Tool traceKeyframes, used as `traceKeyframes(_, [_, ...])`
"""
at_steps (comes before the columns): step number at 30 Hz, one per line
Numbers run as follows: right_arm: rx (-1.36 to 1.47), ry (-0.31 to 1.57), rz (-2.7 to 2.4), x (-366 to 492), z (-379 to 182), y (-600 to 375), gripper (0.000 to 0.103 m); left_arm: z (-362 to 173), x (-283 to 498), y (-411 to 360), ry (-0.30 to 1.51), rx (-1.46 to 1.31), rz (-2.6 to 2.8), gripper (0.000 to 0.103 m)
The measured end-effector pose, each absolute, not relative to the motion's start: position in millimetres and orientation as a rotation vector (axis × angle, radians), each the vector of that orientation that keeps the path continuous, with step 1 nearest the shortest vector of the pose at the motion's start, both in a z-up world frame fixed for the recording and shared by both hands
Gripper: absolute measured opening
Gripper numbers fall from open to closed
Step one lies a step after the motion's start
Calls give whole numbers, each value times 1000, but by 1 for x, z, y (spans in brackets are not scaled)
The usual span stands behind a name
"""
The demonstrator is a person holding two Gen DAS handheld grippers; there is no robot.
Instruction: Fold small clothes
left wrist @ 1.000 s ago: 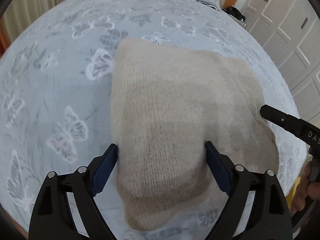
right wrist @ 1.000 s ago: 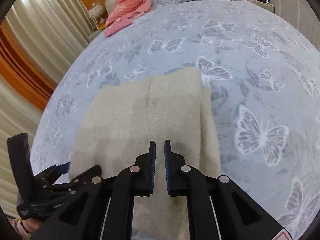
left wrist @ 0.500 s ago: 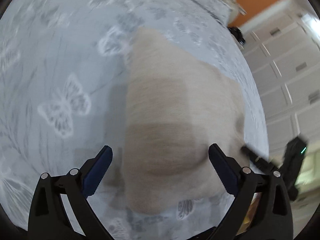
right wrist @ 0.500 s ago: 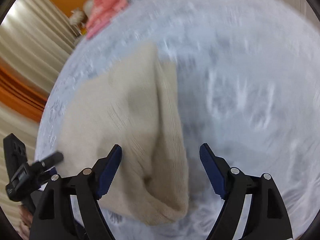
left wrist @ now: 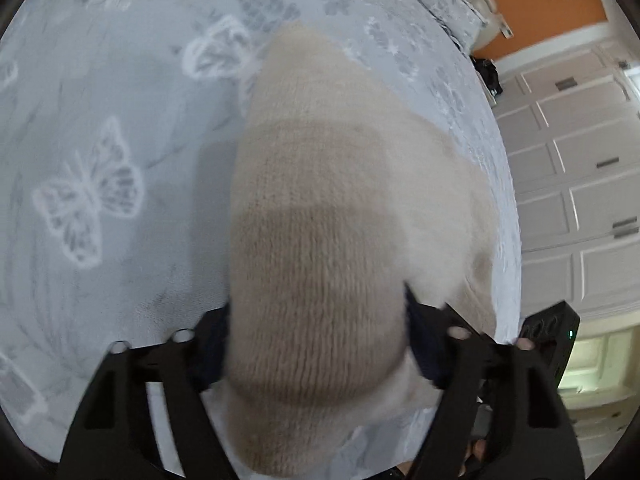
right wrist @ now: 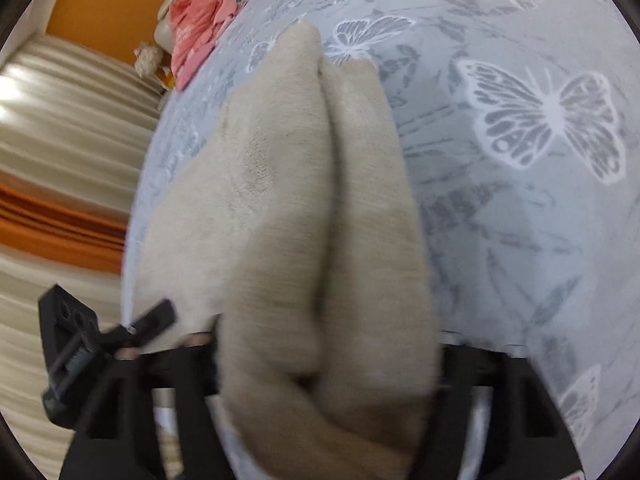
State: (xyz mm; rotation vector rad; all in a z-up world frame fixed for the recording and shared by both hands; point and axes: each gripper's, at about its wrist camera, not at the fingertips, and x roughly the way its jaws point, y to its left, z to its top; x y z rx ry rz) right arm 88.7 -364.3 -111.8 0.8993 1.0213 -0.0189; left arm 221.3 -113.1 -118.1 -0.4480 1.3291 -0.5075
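A beige knitted garment [left wrist: 332, 216], folded in layers, lies on a grey bedspread with white butterflies [left wrist: 100, 184]. My left gripper [left wrist: 316, 336] is open, its jaws wide on either side of the garment's near left corner. The garment also shows in the right wrist view [right wrist: 304, 216], where a fold bulges up. My right gripper [right wrist: 328, 364] is open, its jaws wide on either side of the near right end. The fingertips of both are partly hidden by the cloth. The left gripper's body [right wrist: 80, 356] shows in the right wrist view.
Pink clothes [right wrist: 204, 28] lie at the far end of the bed near an orange wall. Cream curtains [right wrist: 60, 152] hang on the left side. White cupboard doors [left wrist: 580, 176] stand to the right. The bed's edge runs close behind both grippers.
My right gripper opened from shut. Both grippers pushed forward and low, so the garment's near edge now sits between each pair of wide jaws.
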Motion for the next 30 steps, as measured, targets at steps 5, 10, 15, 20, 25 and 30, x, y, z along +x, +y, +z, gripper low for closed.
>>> traceKeyframes(5, [865,961,-4,83,-77,-357,39,-80,212,-121,1259,-328,-516,48])
traceKeyframes(10, [840,904,14,59,-36,-343,38,-31,195,-115,1191,-260,-526,47])
traceKeyframes(15, [856,873,36,30,-10,-329,38,4,167,-109,1153,-186,-536,47])
traceKeyframes(20, [833,852,52,-10,12,-317,38,30,130,-96,1135,-144,-533,47])
traceKeyframes(25, [793,820,65,-45,41,-302,38,51,104,-82,1116,-154,-558,47])
traceKeyframes(30, [751,772,72,-56,70,-291,38,78,89,-67,1068,-182,-578,47])
